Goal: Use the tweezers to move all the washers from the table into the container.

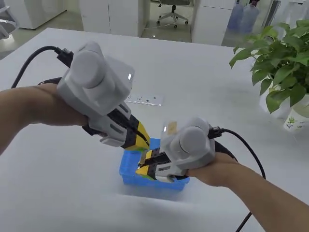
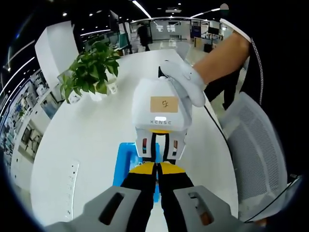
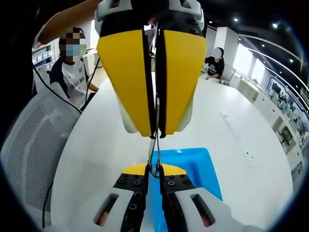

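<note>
Tweezers (image 3: 153, 151) hang between the two grippers over the blue container (image 1: 129, 169), which sits on the white table (image 1: 193, 82). The left gripper (image 1: 144, 140) comes down from above, its yellow jaws pressed narrow on the tweezers' upper part. The right gripper (image 1: 144, 166) meets it from below, its jaws close together around the tweezers' tip; whether they pinch it I cannot tell. Washers are too small to make out. A plant (image 1: 280, 63) stands well apart at the table's far right.
</note>
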The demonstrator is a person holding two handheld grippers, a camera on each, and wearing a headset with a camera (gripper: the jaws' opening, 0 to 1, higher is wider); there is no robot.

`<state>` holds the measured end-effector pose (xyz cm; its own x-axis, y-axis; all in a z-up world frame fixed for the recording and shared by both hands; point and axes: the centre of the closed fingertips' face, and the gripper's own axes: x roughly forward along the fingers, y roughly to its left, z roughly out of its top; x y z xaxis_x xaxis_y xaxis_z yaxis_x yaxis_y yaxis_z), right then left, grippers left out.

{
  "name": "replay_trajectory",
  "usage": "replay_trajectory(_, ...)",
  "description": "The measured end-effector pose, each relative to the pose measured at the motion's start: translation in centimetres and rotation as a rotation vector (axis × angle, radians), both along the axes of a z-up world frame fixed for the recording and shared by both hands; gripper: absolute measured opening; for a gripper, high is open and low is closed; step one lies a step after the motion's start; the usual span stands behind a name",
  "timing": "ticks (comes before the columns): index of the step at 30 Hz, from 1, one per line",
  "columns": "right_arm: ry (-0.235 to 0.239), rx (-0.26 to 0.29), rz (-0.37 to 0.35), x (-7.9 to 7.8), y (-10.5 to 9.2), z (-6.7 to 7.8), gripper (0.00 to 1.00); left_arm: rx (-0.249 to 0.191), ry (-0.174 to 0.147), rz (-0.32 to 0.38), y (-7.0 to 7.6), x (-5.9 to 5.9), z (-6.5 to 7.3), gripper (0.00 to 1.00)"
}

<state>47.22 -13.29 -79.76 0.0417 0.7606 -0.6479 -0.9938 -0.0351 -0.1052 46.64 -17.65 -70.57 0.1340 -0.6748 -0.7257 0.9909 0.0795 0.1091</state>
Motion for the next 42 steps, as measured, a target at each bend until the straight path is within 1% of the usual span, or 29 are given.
replay_trajectory(4, -0.008, 0.003, -0.015, 1.3, -0.4, 0.0, 0.11, 0.002, -0.010, -0.006, -0.4, 1.1, 0.0, 0.05)
replay_trajectory(7, -0.015, 0.001, -0.022, 2.1, -0.7, -0.3, 0.11, 0.002, -0.016, -0.006, -0.7, 1.8, -0.3, 0.05)
replay_trajectory(14, -0.022, -0.011, -0.029, 3.6, -1.4, -1.8, 0.11, 0.012, -0.021, -0.003, -1.0, 3.2, -1.8, 0.05)
replay_trajectory(18, -0.012, -0.021, -0.037, 4.3, -1.8, -2.9, 0.11, 0.020, -0.026, 0.001, -1.1, 3.9, -2.9, 0.05)
replay_trajectory(21, 0.000, -0.027, -0.040, 4.7, -2.0, -3.6, 0.11, 0.021, -0.022, 0.005, -1.1, 4.4, -3.6, 0.05)
replay_trajectory(31, 0.029, -0.059, -0.030, 5.2, -2.2, -5.9, 0.11, 0.026, 0.008, 0.018, -1.2, 5.0, -5.7, 0.05)
replay_trajectory(36, 0.040, -0.072, -0.022, 5.1, -2.2, -6.5, 0.11, 0.029, 0.019, 0.024, -1.2, 5.1, -6.4, 0.05)
replay_trajectory(42, 0.047, -0.089, -0.015, 5.0, -2.3, -7.1, 0.11, 0.035, 0.028, 0.025, -1.1, 5.1, -6.9, 0.05)
